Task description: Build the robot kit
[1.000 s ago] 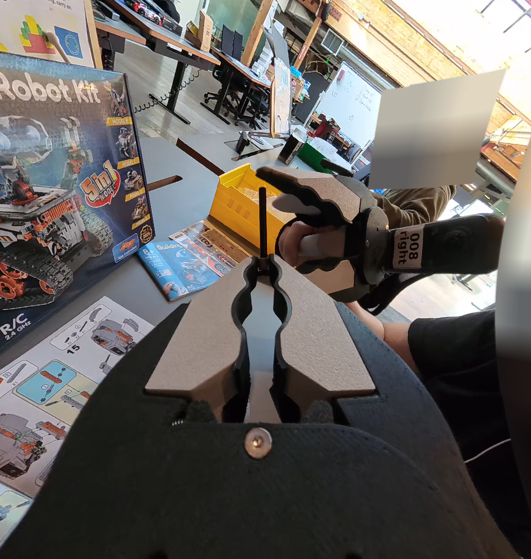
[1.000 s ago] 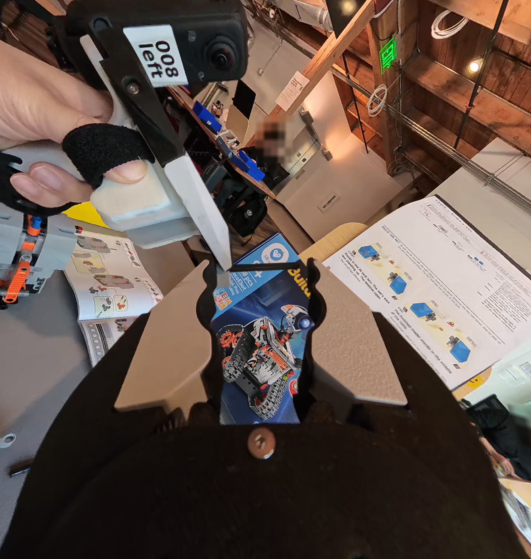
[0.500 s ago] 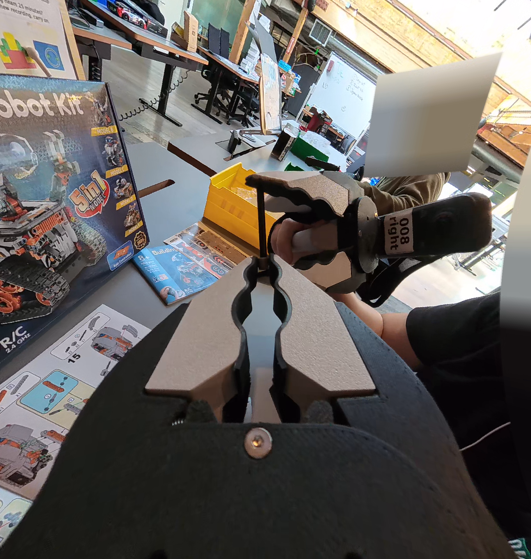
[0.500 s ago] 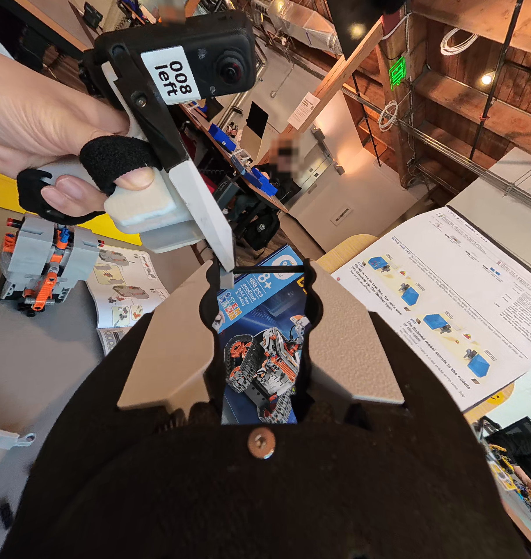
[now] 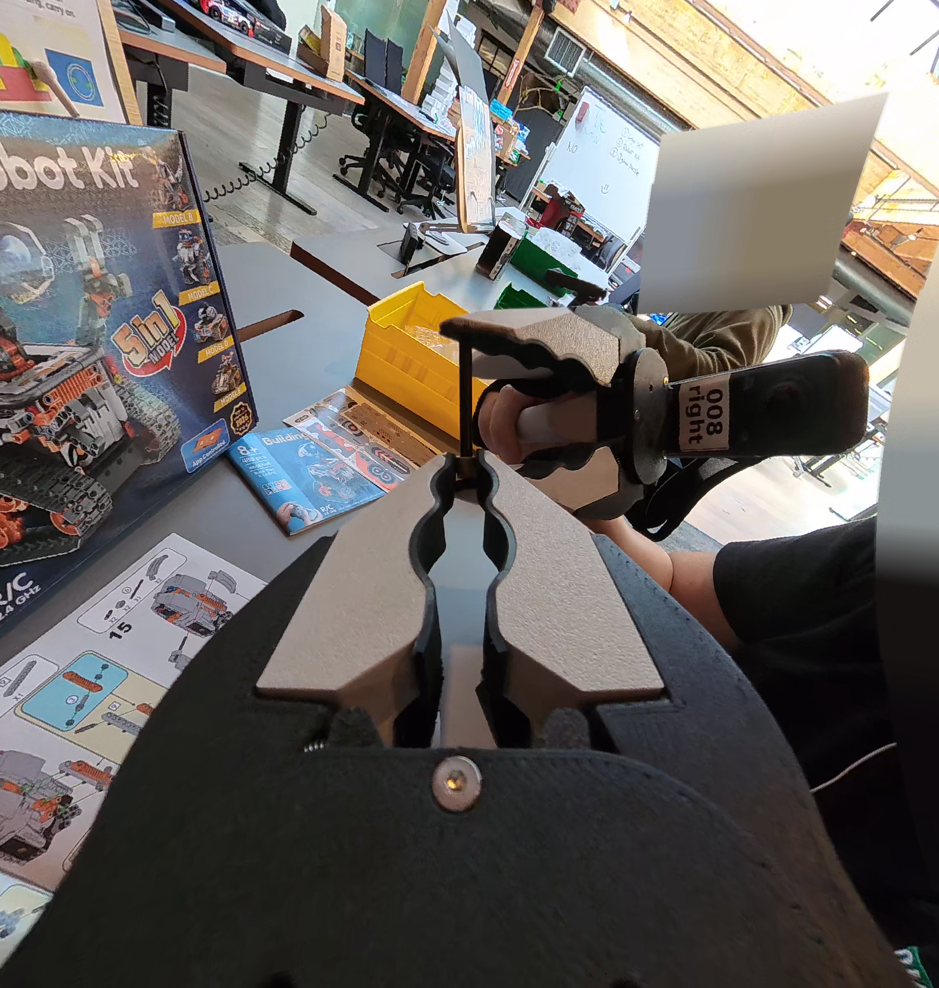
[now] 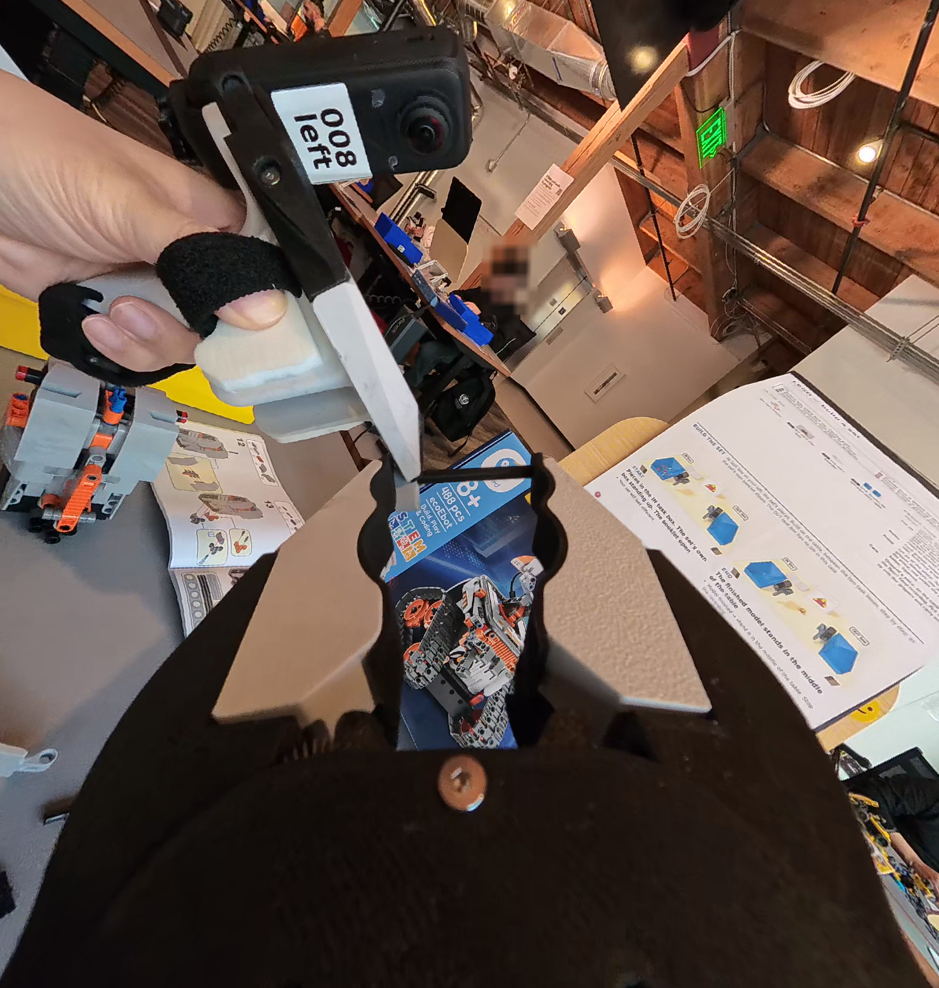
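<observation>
While pinched: black axle (image 5: 464,406) between claws.

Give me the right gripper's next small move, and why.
Probably re-angle the right gripper so its jaws cross the rod. They stand open with the rod spanning lengthwise between them, its other end pinched in the left gripper.

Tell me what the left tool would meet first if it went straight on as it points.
The left tool, shut on a black rod, points at the upper finger of the right tool; the rod's far end seems to touch it.
</observation>
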{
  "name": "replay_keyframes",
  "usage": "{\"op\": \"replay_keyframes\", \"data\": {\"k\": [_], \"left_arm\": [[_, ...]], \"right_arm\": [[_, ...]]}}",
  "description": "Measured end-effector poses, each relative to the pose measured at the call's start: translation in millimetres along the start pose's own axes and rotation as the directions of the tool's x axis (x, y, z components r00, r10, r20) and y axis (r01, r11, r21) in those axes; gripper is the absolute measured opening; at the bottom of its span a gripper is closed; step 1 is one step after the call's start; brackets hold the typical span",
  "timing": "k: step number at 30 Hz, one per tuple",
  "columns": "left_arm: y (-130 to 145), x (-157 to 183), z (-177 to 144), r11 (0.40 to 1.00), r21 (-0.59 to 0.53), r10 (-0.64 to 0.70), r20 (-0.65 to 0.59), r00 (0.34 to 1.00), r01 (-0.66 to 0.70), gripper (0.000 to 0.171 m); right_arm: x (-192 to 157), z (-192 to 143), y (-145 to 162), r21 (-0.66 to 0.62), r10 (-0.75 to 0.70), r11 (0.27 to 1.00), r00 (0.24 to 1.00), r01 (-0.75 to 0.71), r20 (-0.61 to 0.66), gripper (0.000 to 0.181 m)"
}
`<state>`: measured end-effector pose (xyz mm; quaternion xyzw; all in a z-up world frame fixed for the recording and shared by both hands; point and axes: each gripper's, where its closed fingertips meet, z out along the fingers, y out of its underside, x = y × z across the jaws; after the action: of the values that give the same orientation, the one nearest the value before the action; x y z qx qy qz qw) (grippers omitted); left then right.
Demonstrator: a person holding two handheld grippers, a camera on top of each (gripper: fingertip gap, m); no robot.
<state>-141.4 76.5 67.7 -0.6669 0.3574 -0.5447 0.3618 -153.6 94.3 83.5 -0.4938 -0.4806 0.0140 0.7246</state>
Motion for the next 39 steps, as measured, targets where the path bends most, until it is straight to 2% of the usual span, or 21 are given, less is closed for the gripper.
{"op": "replay_keyframes", "data": {"k": [18, 23, 27, 30, 39], "left_arm": [[0, -1, 2, 0.999, 0.008, -0.053, -0.032, 0.998, 0.053, 0.005], [0, -5, 1, 0.994, 0.016, -0.110, -0.034, 0.993, 0.111, 0.005], [-1, -11, -2, 0.983, 0.040, -0.176, -0.046, 0.983, 0.178, 0.005], [-4, -9, -4, 0.977, 0.055, -0.203, -0.083, 0.976, 0.208, 0.004], [-2, -18, -4, 0.975, 0.060, -0.211, -0.036, 0.977, 0.213, 0.004]], "right_arm": [[0, -1, 3, -0.015, 0.031, 0.999, 0.999, -0.031, 0.021, 0.046], [-2, 3, 7, -0.025, 0.093, 0.995, 0.994, -0.092, 0.055, 0.048], [-5, 3, 20, -0.080, 0.069, 0.995, 0.993, -0.061, 0.091, 0.051], [-3, 2, 15, -0.050, 0.117, 0.992, 0.989, -0.112, 0.094, 0.048], [-4, 11, 21, -0.078, 0.195, 0.979, 0.979, -0.190, 0.063, 0.049]]}}
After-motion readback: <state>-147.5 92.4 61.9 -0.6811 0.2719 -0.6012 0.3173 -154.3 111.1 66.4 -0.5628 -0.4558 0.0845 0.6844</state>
